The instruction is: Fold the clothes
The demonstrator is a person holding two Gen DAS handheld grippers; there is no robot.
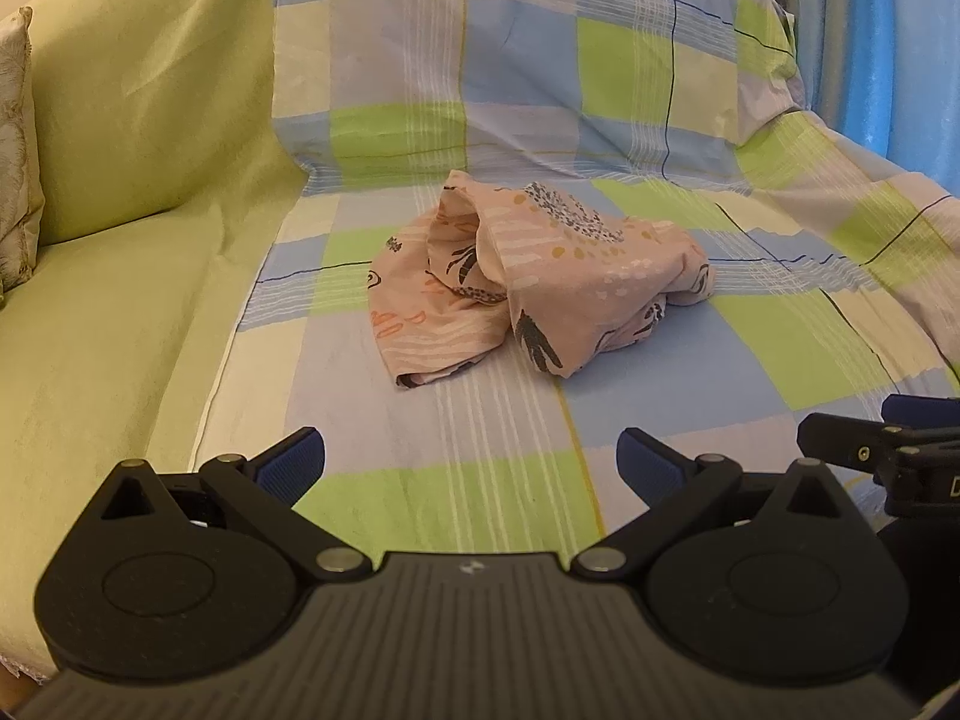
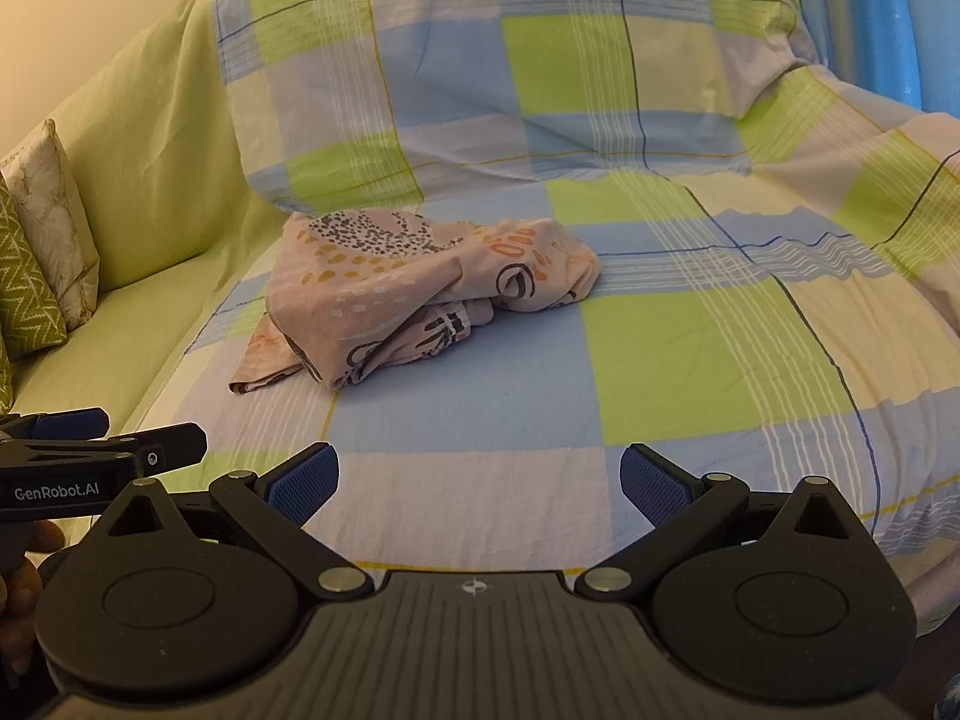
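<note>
A crumpled pink garment (image 1: 528,276) with dark and orange prints lies in a heap on the checked sheet (image 1: 492,438) over the sofa seat. It also shows in the right wrist view, garment (image 2: 420,288), left of centre. My left gripper (image 1: 471,465) hovers in front of it, open, nothing between its blue pads. My right gripper (image 2: 480,483) is open too, well short of the garment. Each gripper appears at the edge of the other's view: the right one (image 1: 888,450), the left one (image 2: 102,450).
The blue, green and cream checked sheet (image 2: 690,360) covers the seat and backrest. Bare lime-green sofa (image 1: 108,324) lies to the left, with patterned cushions (image 2: 42,252) at the far left. A blue curtain (image 1: 882,42) hangs at the right. A hand (image 2: 24,588) holds the left gripper.
</note>
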